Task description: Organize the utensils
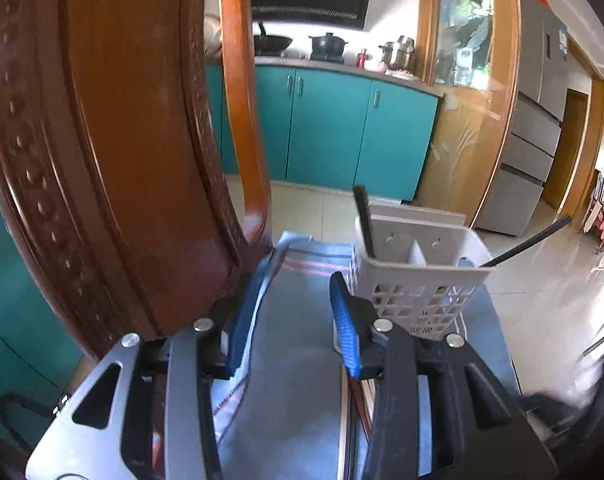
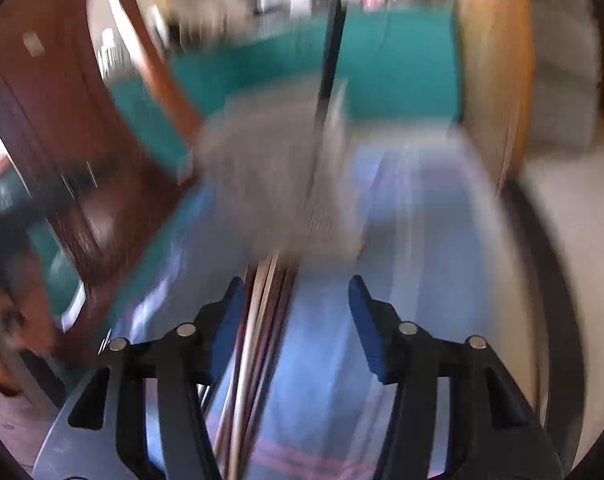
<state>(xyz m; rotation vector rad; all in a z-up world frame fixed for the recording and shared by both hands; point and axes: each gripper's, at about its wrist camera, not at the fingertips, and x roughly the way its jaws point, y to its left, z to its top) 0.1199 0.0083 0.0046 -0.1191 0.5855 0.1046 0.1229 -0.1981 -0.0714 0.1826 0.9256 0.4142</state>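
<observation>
1. Left wrist view: the left gripper (image 1: 297, 308) hangs low over a blue cloth (image 1: 297, 344) spread on the tabletop, its blue-padded fingers (image 1: 344, 322) apart with only cloth showing between them.
2. Just beyond the right-hand finger stands a white perforated utensil holder (image 1: 416, 276), upright and split into compartments; one dark chopstick (image 1: 364, 218) stands in its left compartment, and a second dark stick (image 1: 528, 242) leans out over its right rim.
3. A few more chopsticks (image 1: 362, 396), pale and reddish, lie on the cloth under the gripper's right-hand finger.
4. A carved wooden chair back (image 1: 113, 152) fills the left of the frame; teal kitchen cabinets (image 1: 326, 128) with pots on the counter and a grey refrigerator (image 1: 530, 136) stand behind.
5. Right wrist view, heavily blurred: the right gripper (image 2: 297, 320) points down at the same blue cloth (image 2: 322, 380), fingers (image 2: 366, 320) apart and clamped on nothing.
6. A bundle of chopsticks (image 2: 257, 340) lies lengthwise on the cloth, just inside the left-hand finger; whether it touches the pad cannot be told.
7. Ahead, a pale grey smear is the utensil holder (image 2: 269, 184), a dark stick (image 2: 330, 52) rising from it.
</observation>
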